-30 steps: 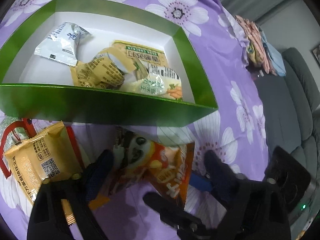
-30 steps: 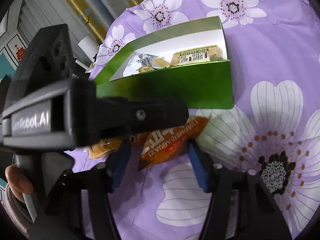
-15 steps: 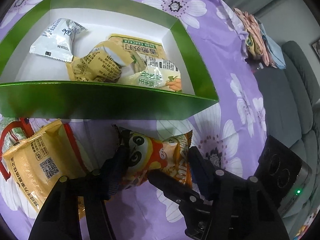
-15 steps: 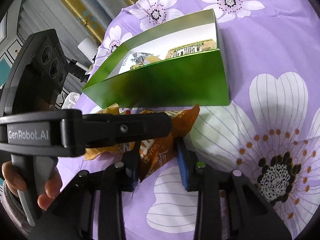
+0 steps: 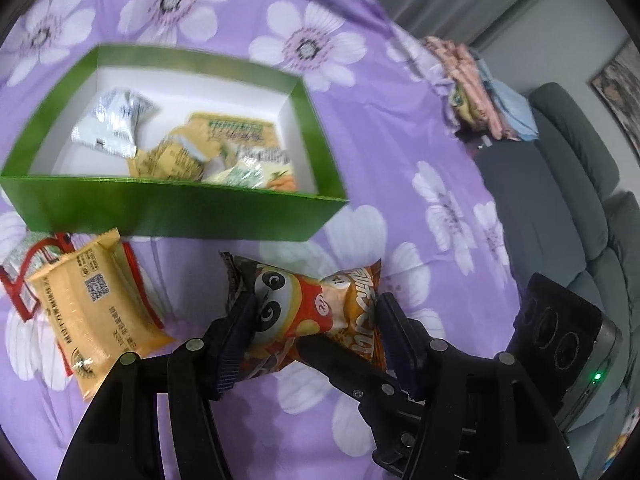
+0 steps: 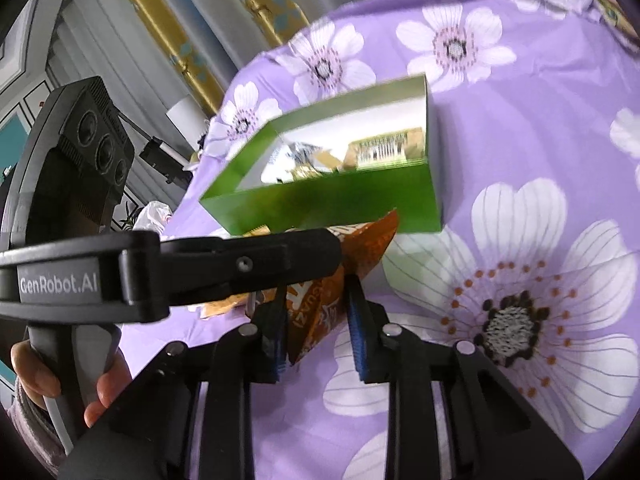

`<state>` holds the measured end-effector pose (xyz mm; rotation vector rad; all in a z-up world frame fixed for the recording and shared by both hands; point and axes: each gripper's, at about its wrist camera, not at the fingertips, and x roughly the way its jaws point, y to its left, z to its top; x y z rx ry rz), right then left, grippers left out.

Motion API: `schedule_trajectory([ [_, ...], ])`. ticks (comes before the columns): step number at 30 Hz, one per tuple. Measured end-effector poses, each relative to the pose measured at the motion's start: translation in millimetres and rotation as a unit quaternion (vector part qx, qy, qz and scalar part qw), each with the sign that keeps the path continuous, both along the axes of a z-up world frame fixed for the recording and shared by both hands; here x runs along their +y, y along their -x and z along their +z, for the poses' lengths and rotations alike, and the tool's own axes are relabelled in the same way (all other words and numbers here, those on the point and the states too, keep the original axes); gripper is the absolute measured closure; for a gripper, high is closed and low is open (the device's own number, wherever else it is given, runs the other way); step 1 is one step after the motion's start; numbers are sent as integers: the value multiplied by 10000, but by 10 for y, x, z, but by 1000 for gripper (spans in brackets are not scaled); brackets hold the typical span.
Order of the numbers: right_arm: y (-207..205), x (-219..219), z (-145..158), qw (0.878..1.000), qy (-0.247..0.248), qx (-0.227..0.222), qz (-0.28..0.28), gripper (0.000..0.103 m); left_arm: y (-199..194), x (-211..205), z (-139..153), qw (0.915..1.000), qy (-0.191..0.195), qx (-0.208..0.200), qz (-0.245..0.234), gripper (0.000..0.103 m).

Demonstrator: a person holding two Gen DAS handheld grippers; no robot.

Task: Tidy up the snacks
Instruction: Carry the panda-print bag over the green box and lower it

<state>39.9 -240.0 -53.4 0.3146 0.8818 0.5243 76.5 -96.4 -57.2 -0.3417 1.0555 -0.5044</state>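
left wrist view: left gripper (image 5: 314,330) clamped across an orange snack bag (image 5: 316,308) with a cartoon panda face, dark blue pads (image 5: 240,340) pressing its two sides. bag pinched at the waist, crumpled ends flaring out beyond each pad, lying crosswise between the fingers and raised off the purple flowered cloth (image 5: 400,160) on the bench. jaws just closed in on it, bag between them. second black gripper reaching in from lower right, biting the bag's right end.

right wrist view: right gripper (image 6: 316,320) nearly together, blue pads (image 6: 356,332) squeezing the thin lettered end of the same snack bag (image 6: 316,312); jaws just narrowed onto it. left tool's black finger crossing in front, partly hiding the bag. a person's hand (image 6: 60,380) wrapped around that tool's grey handle at lower left.

beyond the bag, green box (image 5: 168,212) with white inside, open top, sitting on the cloth, near but apart from the held bag. inside: a silver packet (image 5: 114,128), a yellow packet (image 5: 176,158) and a cracker pack with green lettering (image 5: 244,136), loosely piled. left of the held bag, on the cloth, a yellow pouch (image 5: 90,312) with a square code, lying over a red-edged wrapper (image 5: 24,280). grey sofa (image 5: 580,184) at far right.
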Motion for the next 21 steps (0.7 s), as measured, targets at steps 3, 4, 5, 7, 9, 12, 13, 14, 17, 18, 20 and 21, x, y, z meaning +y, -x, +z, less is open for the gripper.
schedule_trajectory([
  [3,99,-22,150,9998,32,-174,-12,77,108,-28,151,9998,20,-220,7,41],
  [4,127,-22,196,9998,30,-219,-7,77,148,-28,213,9995,24,-301,12,41],
  [5,143,-13,244,9996,37,-268,2,77,172,-22,256,9994,26,-359,17,41],
  [7,197,-2,341,9992,51,-388,40,77,233,-10,364,9987,36,-500,34,41],
  [9,220,0,418,9988,33,-488,73,77,281,21,444,9981,46,-607,55,41],
  [12,266,24,523,9979,61,-629,112,77,352,55,555,9971,64,-751,92,41],
  [13,273,35,552,9977,53,-663,119,77,365,67,592,9967,67,-799,102,41],
  [14,271,42,576,9975,52,-689,132,77,378,70,627,9964,59,-843,110,41],
  [17,254,81,641,9969,77,-768,150,77,388,104,690,9957,80,-918,131,41],
  [18,241,92,662,9967,87,-791,159,77,381,114,707,9954,87,-939,142,41],
  [20,218,108,679,9966,85,-805,171,77,368,137,724,9951,95,-971,165,41],
  [21,199,117,691,9964,92,-818,183,77,351,149,732,9950,103,-979,178,41],
])
